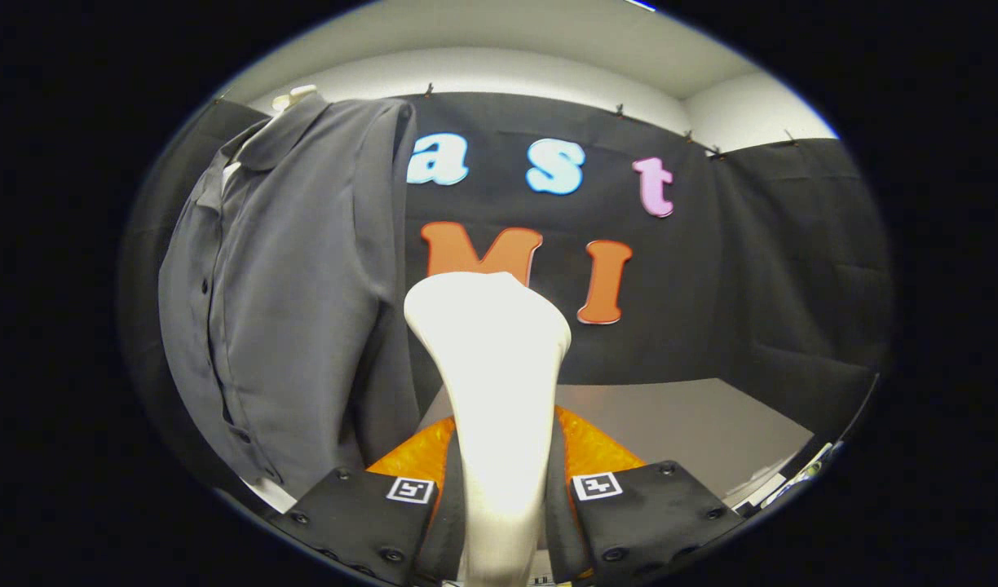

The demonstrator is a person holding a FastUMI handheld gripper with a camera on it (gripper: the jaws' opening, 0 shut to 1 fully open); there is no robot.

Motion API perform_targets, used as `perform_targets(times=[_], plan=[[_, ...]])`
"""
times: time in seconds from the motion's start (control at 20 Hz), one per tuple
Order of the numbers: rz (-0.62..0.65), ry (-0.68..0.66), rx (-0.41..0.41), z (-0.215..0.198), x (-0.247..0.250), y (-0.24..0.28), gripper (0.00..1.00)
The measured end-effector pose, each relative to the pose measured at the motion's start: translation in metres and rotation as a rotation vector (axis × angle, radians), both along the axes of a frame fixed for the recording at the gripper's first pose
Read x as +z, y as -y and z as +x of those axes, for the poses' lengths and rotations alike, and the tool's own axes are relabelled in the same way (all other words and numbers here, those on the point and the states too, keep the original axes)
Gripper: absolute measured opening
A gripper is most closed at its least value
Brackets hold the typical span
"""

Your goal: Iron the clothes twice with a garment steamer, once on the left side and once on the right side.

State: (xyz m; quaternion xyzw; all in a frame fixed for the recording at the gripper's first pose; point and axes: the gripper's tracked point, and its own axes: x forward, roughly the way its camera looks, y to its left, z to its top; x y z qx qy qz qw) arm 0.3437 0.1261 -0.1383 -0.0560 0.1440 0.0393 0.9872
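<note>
Tool (499, 489) pinching the white steamer (489, 359) by its narrow handle, one finger (360, 509) pressed against each side. Steamer held upright between the fingers, widening toward a broad rounded head that rises well beyond the fingertips. Head facing away, so no view of its steam plate.

Grey shirt (287, 310) hanging to the left of the steamer, on a pale hanger or form (293, 96) peeking out above the collar. Collar folded down, row of dark buttons running down the front placket, nearer sleeve dropping straight down just beside the steamer head. Cannot tell whether head and sleeve are touching; from this angle the two overlap at the edge. Shirt hem reaching down close to the left finger.

Grey bench (678, 424) stretching out beyond the fingers on the right, with black cloth wall (760, 269) behind it and behind the shirt. Pale wall and ceiling above the cloth.
</note>
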Motion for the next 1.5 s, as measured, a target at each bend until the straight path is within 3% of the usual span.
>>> perform_targets(times=[0.35, 0.6, 0.9, 1.2, 1.5], plan=[[-0.001, 0.09, -0.121, -0.098, 0.048, 0.005, 0.48], [-0.021, 0.166, -0.114, -0.156, 0.09, -0.028, 0.48], [-0.006, 0.214, 0.018, -0.179, 0.116, -0.116, 0.48], [0.124, 0.208, 0.199, -0.182, 0.106, -0.235, 0.48], [0.135, 0.182, 0.27, -0.157, 0.095, -0.317, 0.48]])
